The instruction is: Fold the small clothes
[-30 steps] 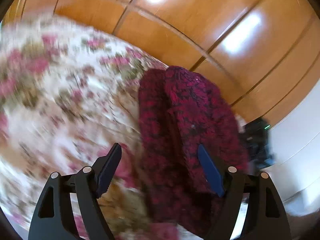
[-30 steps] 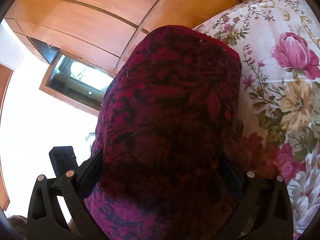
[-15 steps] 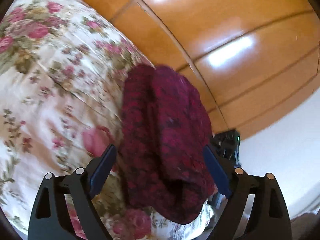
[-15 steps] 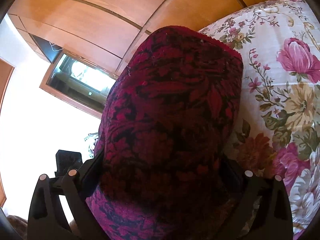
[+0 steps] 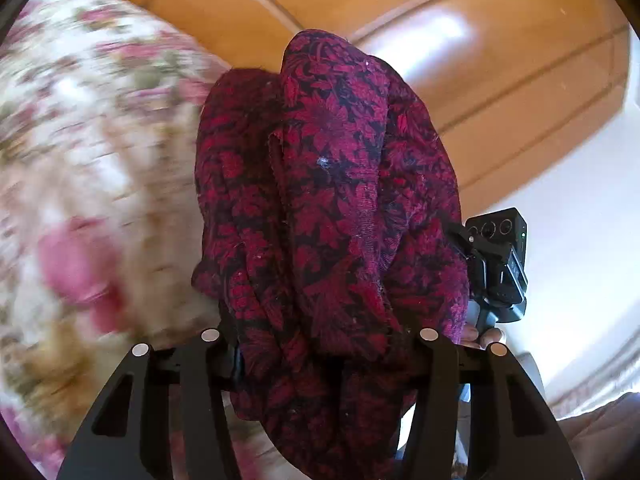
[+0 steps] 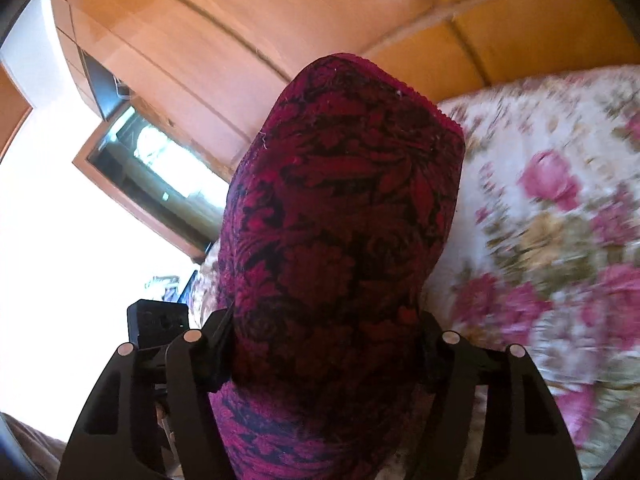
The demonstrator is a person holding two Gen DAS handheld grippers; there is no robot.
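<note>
Both grippers are on the same dark red patterned garment (image 5: 332, 208), which is bunched up off the floral bedspread (image 5: 92, 168) and fills the middle of each wrist view. Left gripper (image 5: 320, 352): jaws closing, cloth bundled thick between them and spilling down over the fingers; the fingertips themselves are buried in fabric, so whether the pads are pressing yet cannot be made out for certain, though the cloth sits tight against both sides. Right gripper (image 6: 324, 344): jaws also closing, the garment (image 6: 340, 220) wedged between them, rising as a tall rounded hump ahead and hanging below. The cloth blocks most of what lies ahead in both views. Around it: orange-brown wooden wardrobe panels (image 5: 460, 60) behind the bed, glossy with light reflections; bedspread blurred by motion, on the left in the left view and on the right (image 6: 552, 232) in the right view. The other gripper's camera block (image 5: 500, 260) shows just beside the garment's right edge. A framed glass opening (image 6: 160, 172) is at left in the right view, white wall below it.
</note>
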